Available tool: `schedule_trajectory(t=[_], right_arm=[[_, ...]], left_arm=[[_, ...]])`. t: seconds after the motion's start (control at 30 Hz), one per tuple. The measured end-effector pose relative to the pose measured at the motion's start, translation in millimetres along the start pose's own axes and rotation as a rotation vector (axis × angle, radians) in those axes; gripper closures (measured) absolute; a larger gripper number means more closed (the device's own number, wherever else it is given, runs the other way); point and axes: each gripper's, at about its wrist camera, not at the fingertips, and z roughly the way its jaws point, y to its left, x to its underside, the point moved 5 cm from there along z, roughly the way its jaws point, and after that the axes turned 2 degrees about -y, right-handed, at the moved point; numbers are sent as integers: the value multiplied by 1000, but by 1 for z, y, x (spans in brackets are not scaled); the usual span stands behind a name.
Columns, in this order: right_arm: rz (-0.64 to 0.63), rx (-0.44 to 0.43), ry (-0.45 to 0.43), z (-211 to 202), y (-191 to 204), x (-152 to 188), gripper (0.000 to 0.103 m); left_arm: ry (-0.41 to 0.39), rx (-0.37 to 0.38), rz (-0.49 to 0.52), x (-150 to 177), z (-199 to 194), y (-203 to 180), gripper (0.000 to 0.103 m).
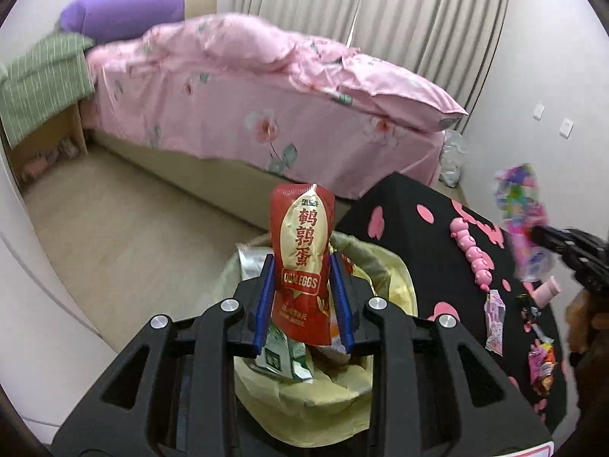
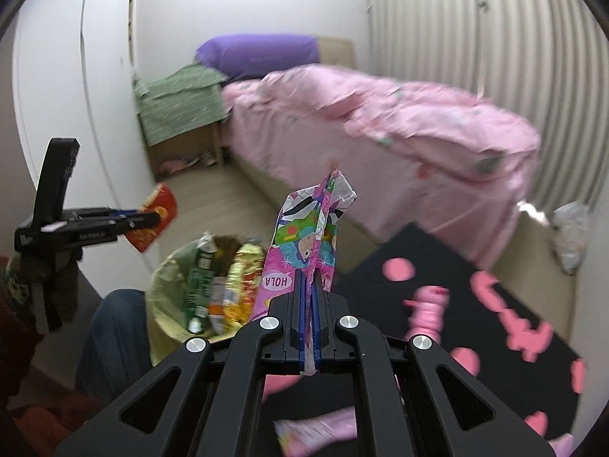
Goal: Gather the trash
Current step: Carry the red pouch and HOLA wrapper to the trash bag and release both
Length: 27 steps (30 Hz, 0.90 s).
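My left gripper is shut on a red quail-egg pouch, held upright right over the bin lined with a yellow bag. Several wrappers lie inside the bin. Seen from the right wrist, the left gripper and its red pouch hang above and left of the bin. My right gripper is shut on a pink cartoon-print wrapper, right of the bin and over the black table's edge. In the left wrist view the right gripper carries that wrapper.
The black table with pink petal print holds a pink caterpillar toy and loose wrappers. A pink-covered bed stands beyond bare floor. A white plastic bag sits by the bed. A person's leg in jeans is beside the bin.
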Motion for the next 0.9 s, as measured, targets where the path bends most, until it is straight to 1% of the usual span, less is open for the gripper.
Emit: schedule_trajectory(t=[0.1, 0.23, 0.3, 0.33, 0.4, 0.47, 0.57, 0.67, 0.8, 0.9], right_arm=[[-19, -41, 77, 42, 16, 1, 98], [-73, -45, 173, 90, 32, 13, 98], [-78, -53, 217, 109, 36, 20, 98], [-71, -61, 237, 116, 36, 24, 98], [-31, -85, 277, 131, 37, 30, 98], [0, -100, 306, 142, 36, 33, 98], [17, -126, 333, 153, 41, 39, 98], [-5, -154, 360, 161, 53, 44, 98], [-38, -165, 386, 169, 65, 48, 98], [-44, -180, 375, 167, 71, 47, 98]], left_arm=[[37, 27, -4, 10, 23, 4, 77], [103, 22, 19, 25, 66, 8, 76], [136, 34, 34, 30, 87, 5, 75], [156, 30, 51, 33, 98, 4, 75], [192, -14, 84, 39, 118, 5, 80], [221, -7, 65, 46, 126, 9, 80], [222, 7, 45, 56, 119, 14, 81], [208, 30, 26, 61, 103, 18, 81], [183, 48, 10, 56, 84, 24, 81], [184, 54, 9, 50, 79, 27, 78]])
